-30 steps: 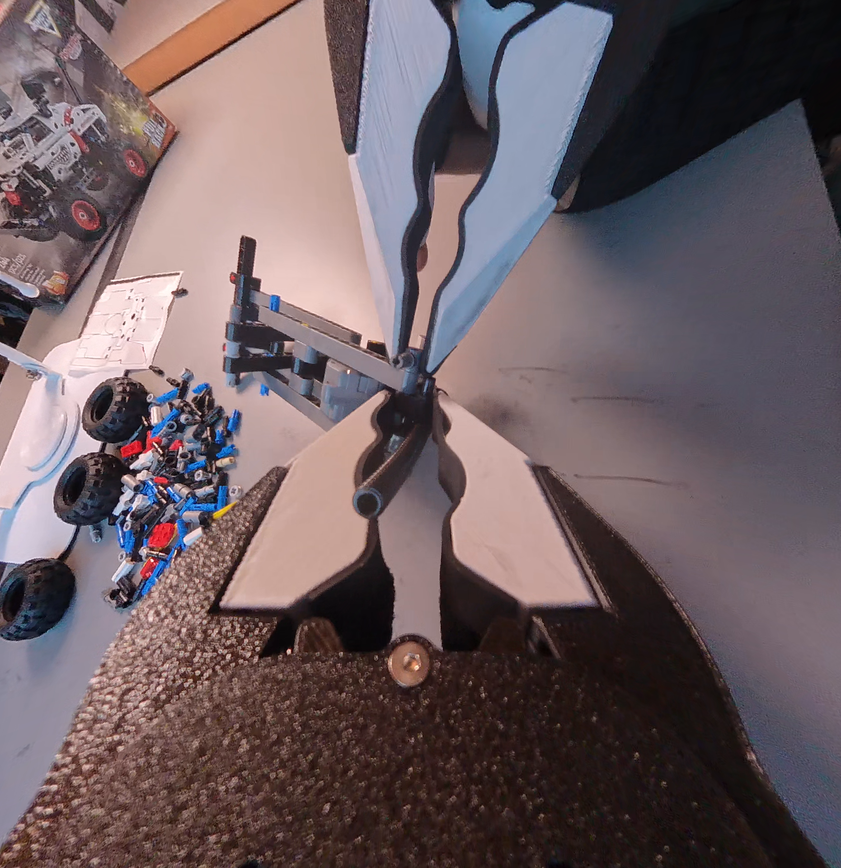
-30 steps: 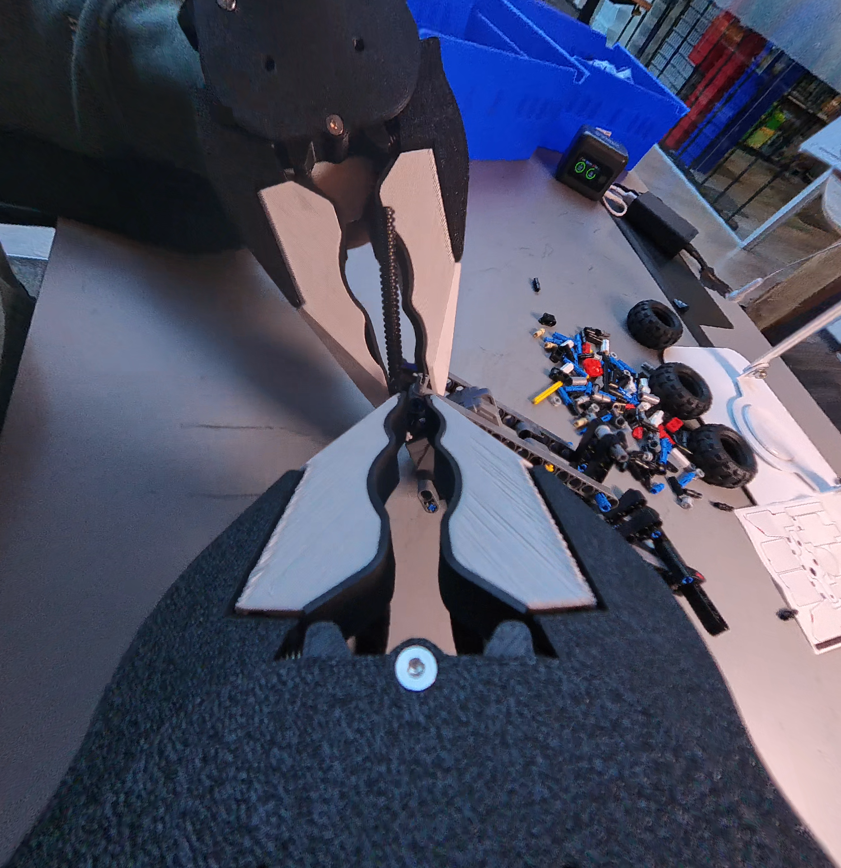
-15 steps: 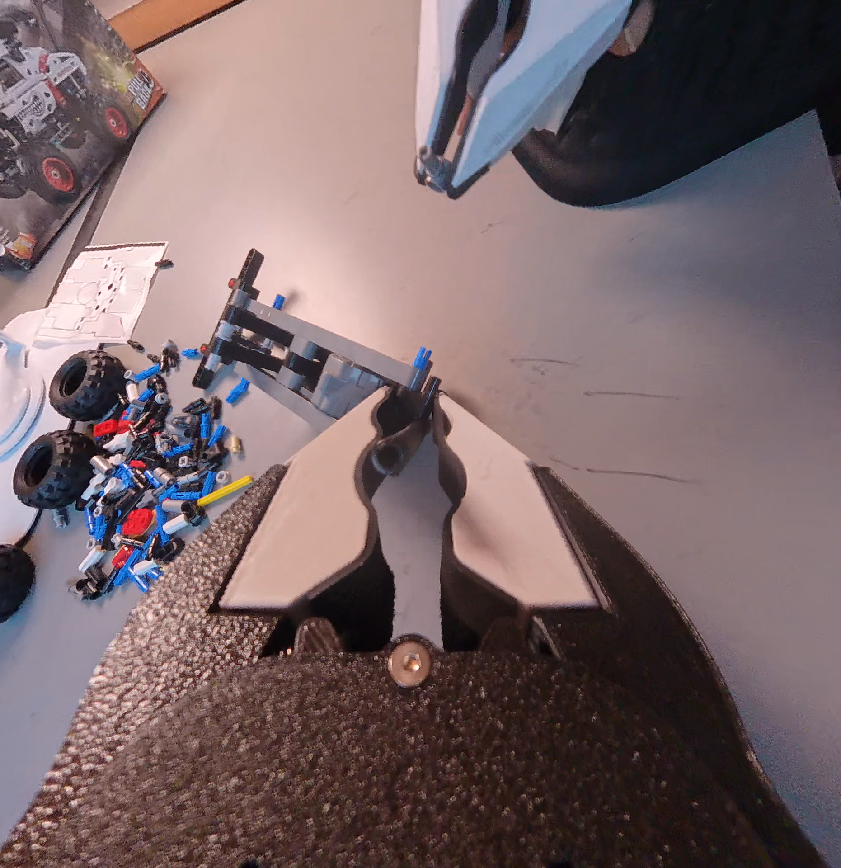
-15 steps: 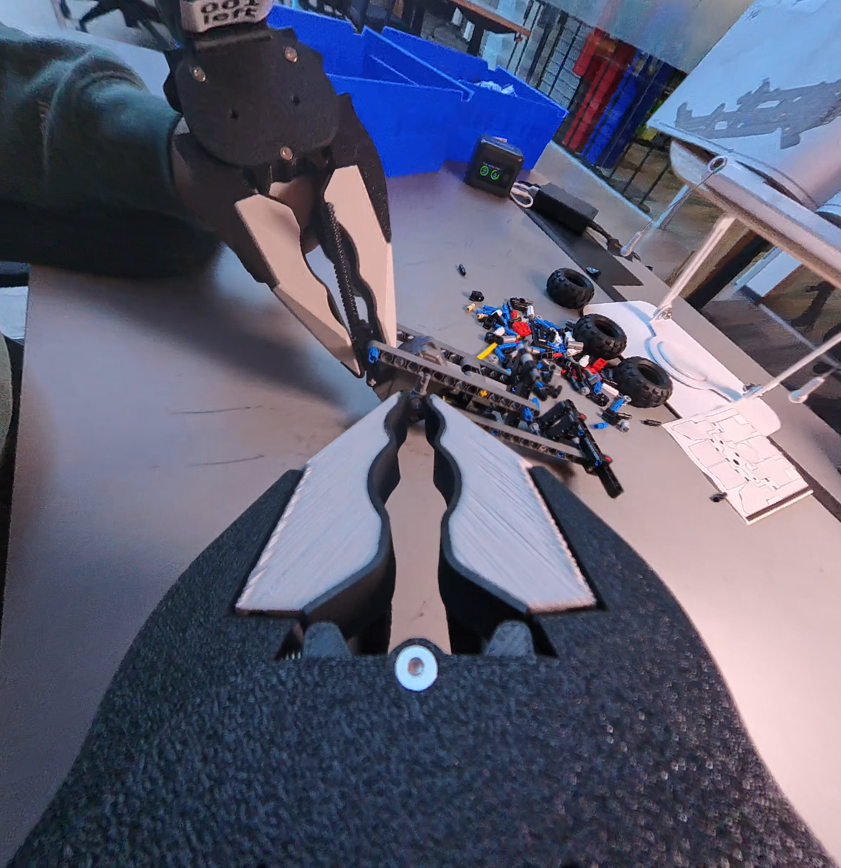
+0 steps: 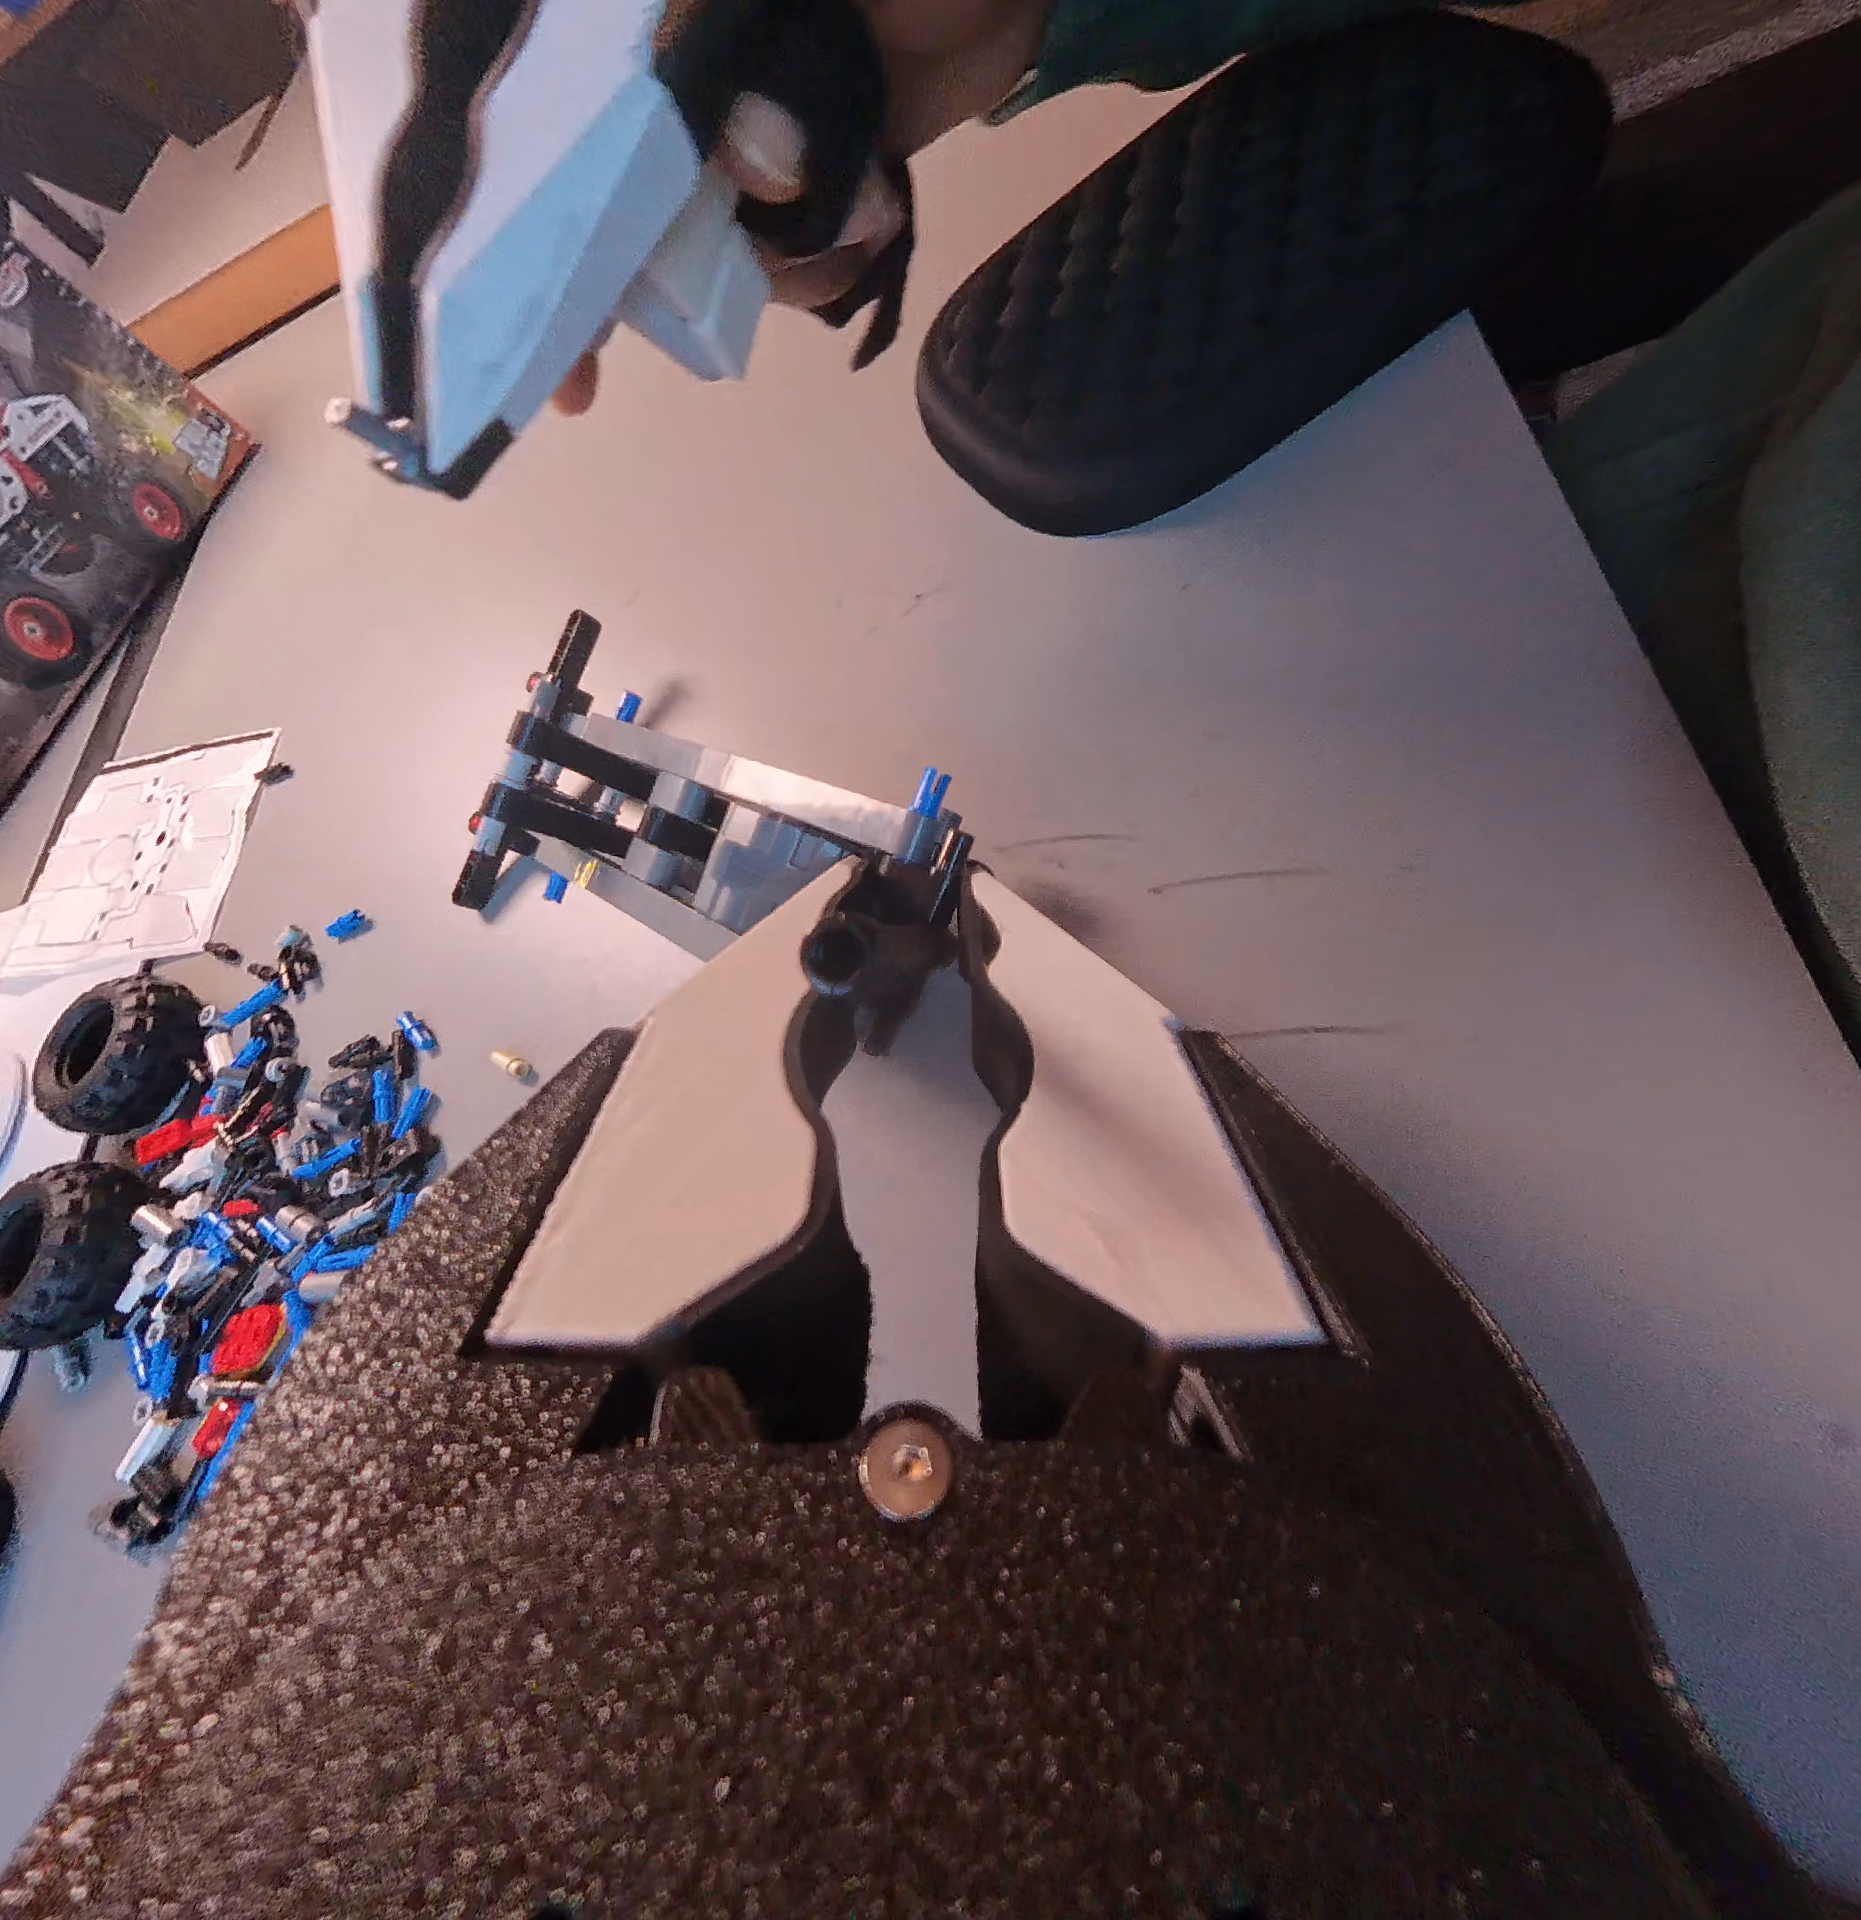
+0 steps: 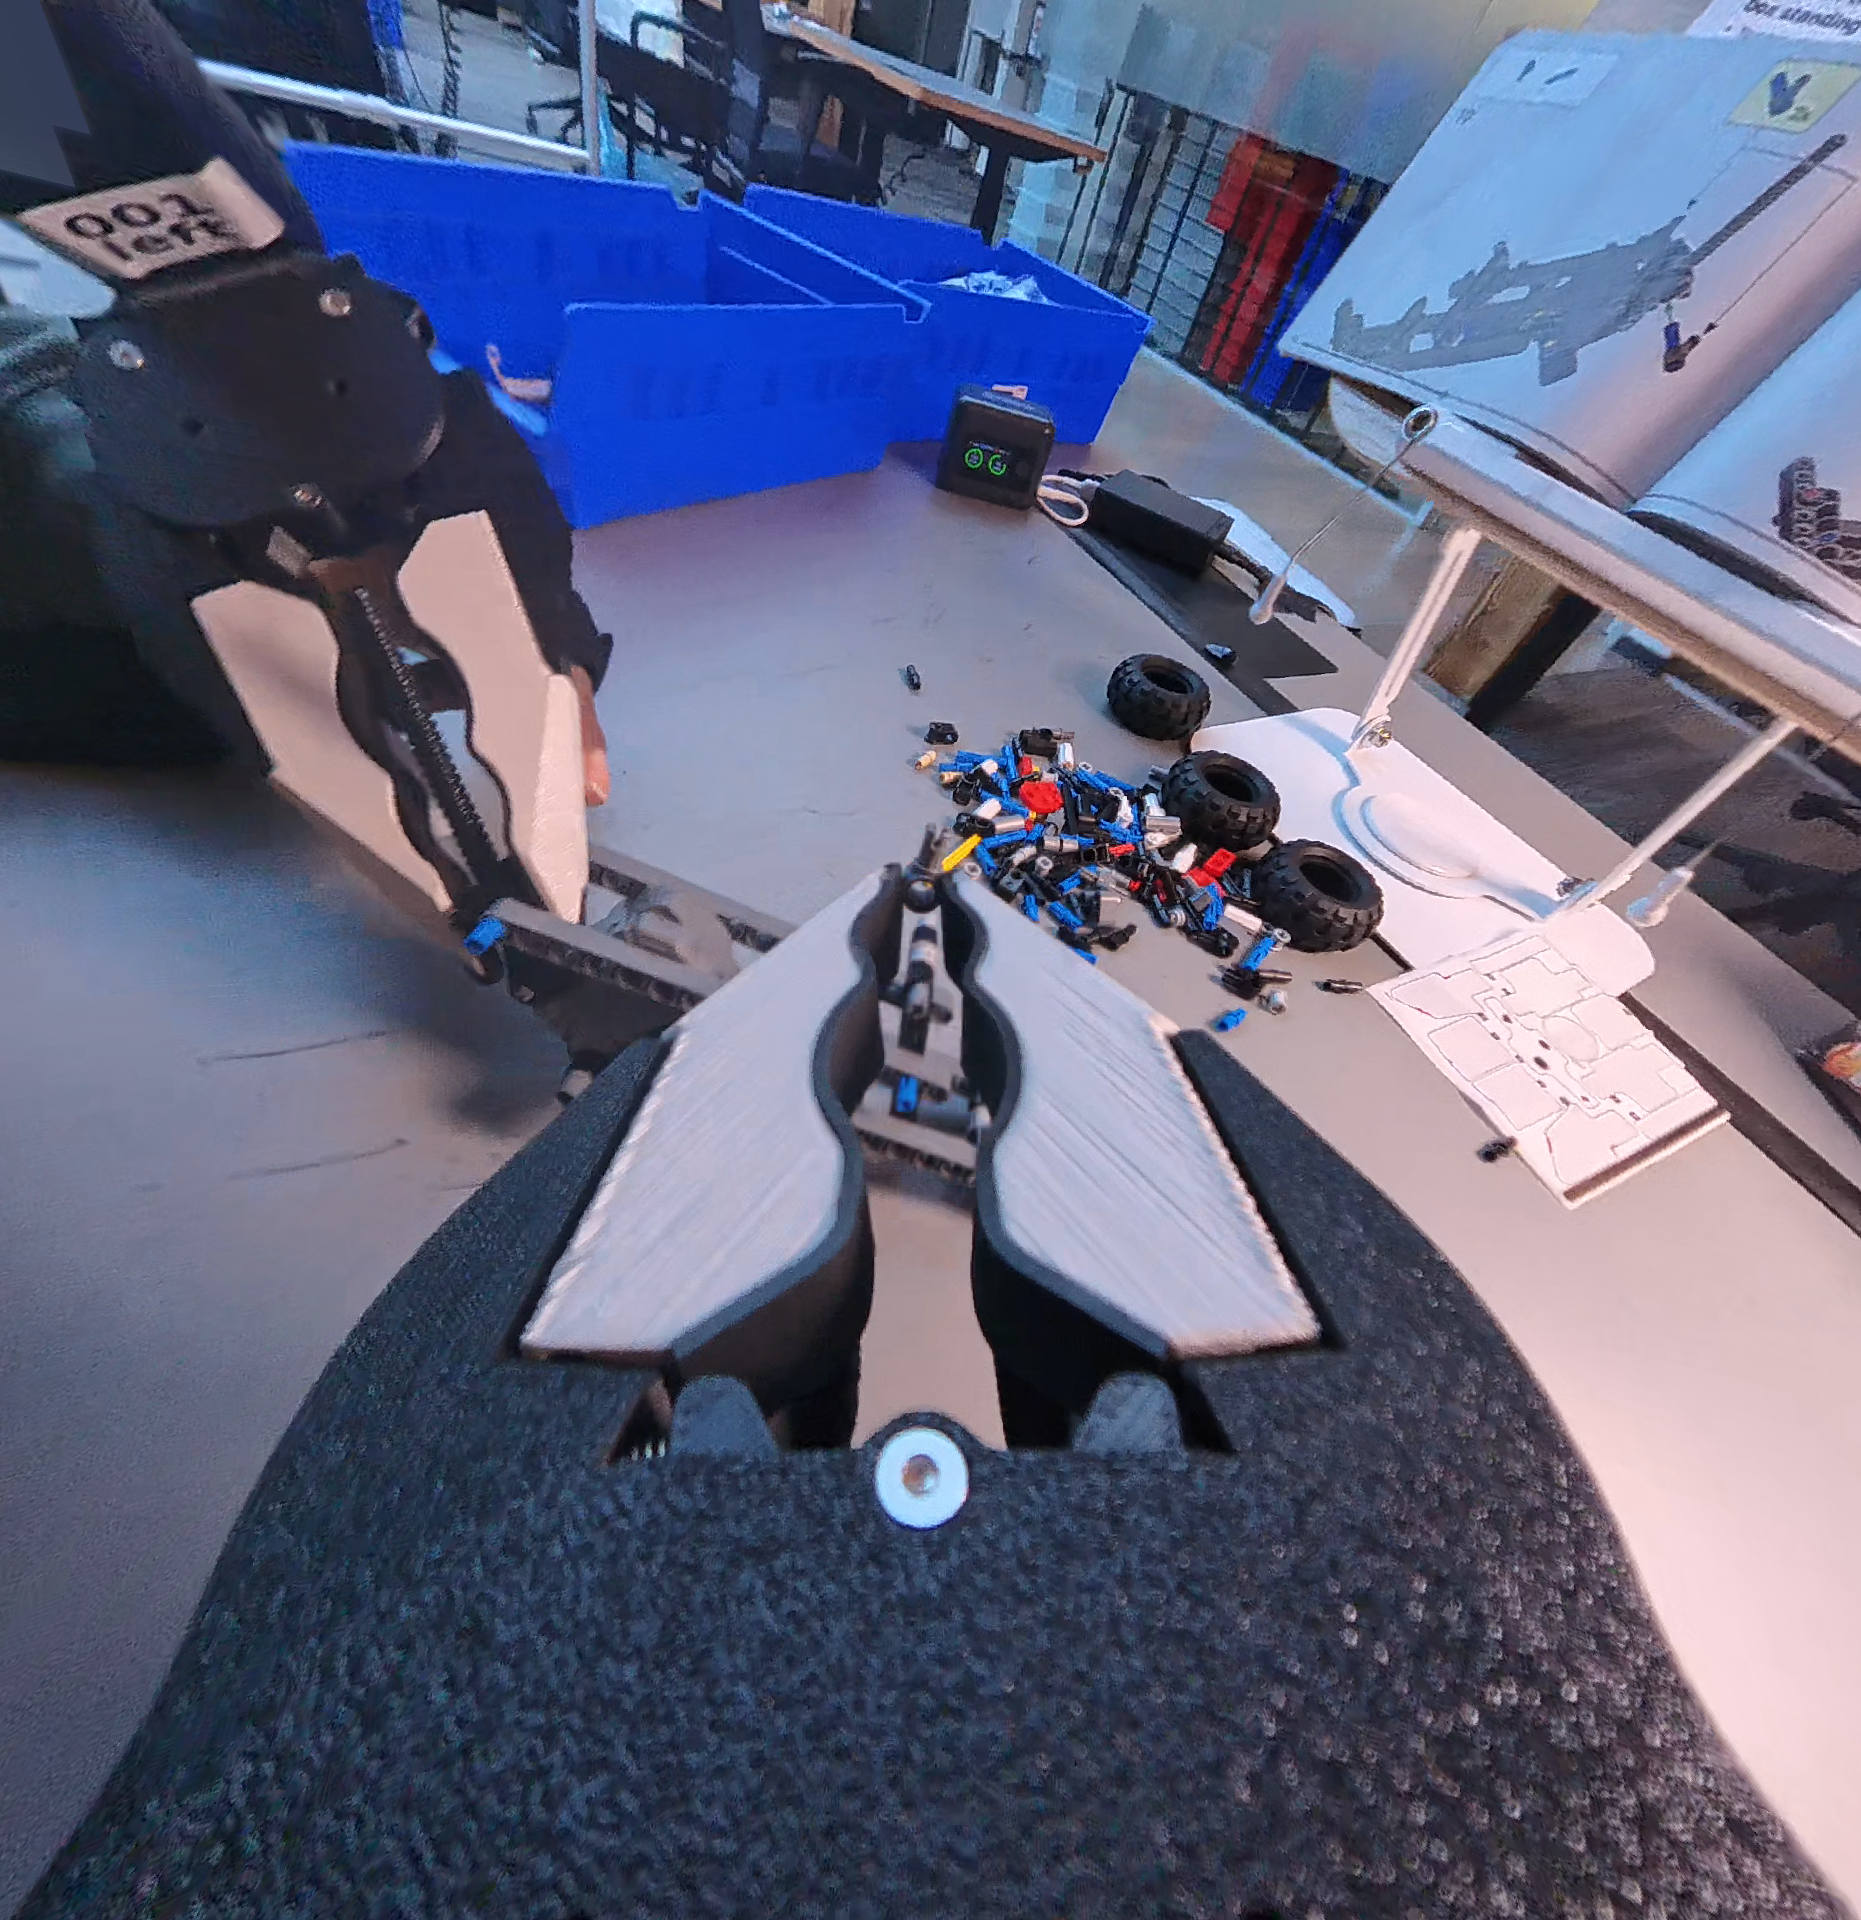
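Looking at what we've got here: the left hand-held gripper (image 5: pixel 905 902) is clamped on the near end of the brick frame (image 5: pixel 677 810), which lies on the counter (image 5: pixel 1269 675). The right hand-held gripper (image 6: pixel 918 914) is up in the air, closed on one small pin (image 5: pixel 370 428).

Handling-wise, we'd guess the frame is light, stiff plastic. It's only snapped together though, so a hard twist could pop a beam off. The long grey side beams look like the safest place to grab it, not the little blue pegs sticking out. The pin is tiny and smooth, so it probably slips easily; pinch it across the middle.

Counts: one frame, one held pin, three black tyres (image 6: pixel 1222 800), and one sticker sheet (image 6: pixel 1539 1049) to the right. Beside the tyres there's one heap of loose bits (image 6: pixel 1071 831), too many to count. The blue bins (image 6: pixel 718 395) are at the far side, and we can't tell exactly how many.
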{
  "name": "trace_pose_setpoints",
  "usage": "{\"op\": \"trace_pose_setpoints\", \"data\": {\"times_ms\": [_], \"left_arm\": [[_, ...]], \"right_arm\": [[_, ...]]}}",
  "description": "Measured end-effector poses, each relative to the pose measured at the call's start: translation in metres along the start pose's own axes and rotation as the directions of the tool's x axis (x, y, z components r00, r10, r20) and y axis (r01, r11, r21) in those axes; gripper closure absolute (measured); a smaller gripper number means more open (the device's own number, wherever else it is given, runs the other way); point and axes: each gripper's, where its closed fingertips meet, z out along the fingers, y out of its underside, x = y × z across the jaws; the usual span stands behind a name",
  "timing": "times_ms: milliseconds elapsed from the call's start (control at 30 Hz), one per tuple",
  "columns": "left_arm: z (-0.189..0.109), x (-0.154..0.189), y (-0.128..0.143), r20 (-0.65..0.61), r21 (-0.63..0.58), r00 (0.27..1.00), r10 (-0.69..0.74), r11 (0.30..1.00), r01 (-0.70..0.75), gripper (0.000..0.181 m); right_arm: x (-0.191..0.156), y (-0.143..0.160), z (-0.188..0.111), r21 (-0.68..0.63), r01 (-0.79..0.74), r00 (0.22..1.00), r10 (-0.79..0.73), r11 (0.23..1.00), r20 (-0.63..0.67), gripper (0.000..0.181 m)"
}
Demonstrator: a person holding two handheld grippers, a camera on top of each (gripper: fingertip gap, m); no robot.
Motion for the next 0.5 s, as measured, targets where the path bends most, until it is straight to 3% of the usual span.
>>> {"op": "trace_pose_setpoints", "data": {"times_ms": [300, 400, 500], "left_arm": [[-0.005, 0.008, 0.004, -0.05, 0.03, 0.999, -0.014, 0.999, 0.016, 0.156], [-0.007, 0.006, 0.004, -0.055, 0.042, 0.998, -0.03, 0.999, 0.032, 0.158], [-0.007, 0.005, 0.005, -0.063, 0.048, 0.997, -0.048, 0.998, 0.051, 0.159]], "right_arm": [[0.013, -0.014, 0.02, 0.131, -0.222, 0.959, 0.192, 0.966, 0.206, 0.175], [0.025, -0.008, 0.038, 0.065, -0.179, 0.963, 0.161, 0.982, 0.219, 0.175], [0.05, 0.018, 0.077, -0.144, -0.059, 0.983, 0.083, 0.988, 0.166, 0.175]]}}
